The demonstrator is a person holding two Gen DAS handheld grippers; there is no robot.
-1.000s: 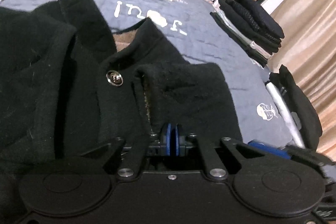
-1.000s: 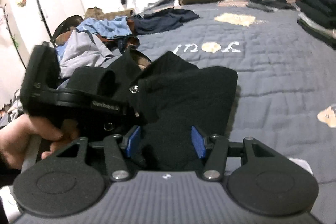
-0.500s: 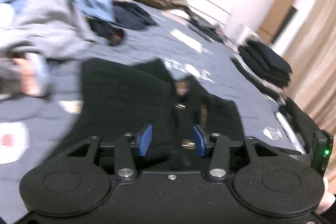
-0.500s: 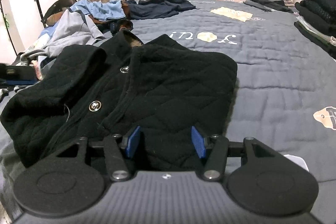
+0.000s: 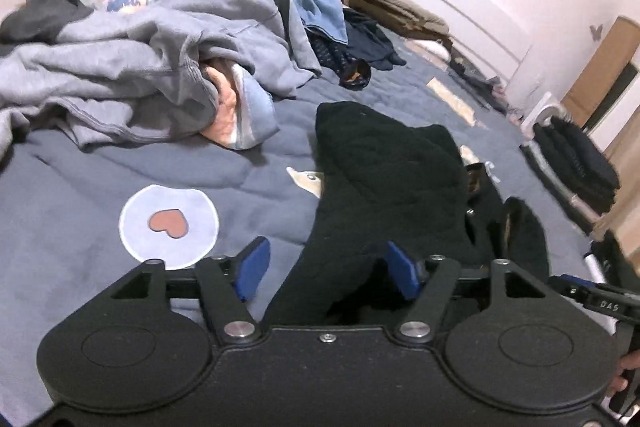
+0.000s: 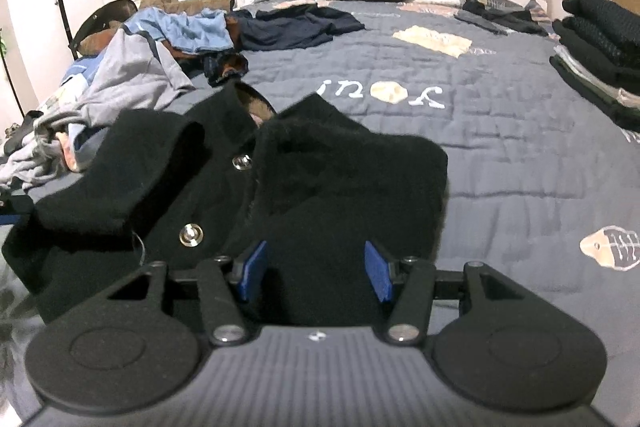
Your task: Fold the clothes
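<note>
Mid-fold on black jacket (image 6: 320,187): left gripper (image 5: 326,271) opening, cloth between jaws unpinched; right gripper (image 6: 316,271) half-wide, empty. Probably next: pinching hem at six o'clock.

My own gripper body hides the near hem of the black jacket (image 6: 328,187) at six o'clock in both views. At three o'clock in the right view, the folded stack (image 6: 600,39) runs off the edge. At nine o'clock, the laundry pile (image 5: 152,43) buries its lower garments, and I cannot tell them apart.
</note>
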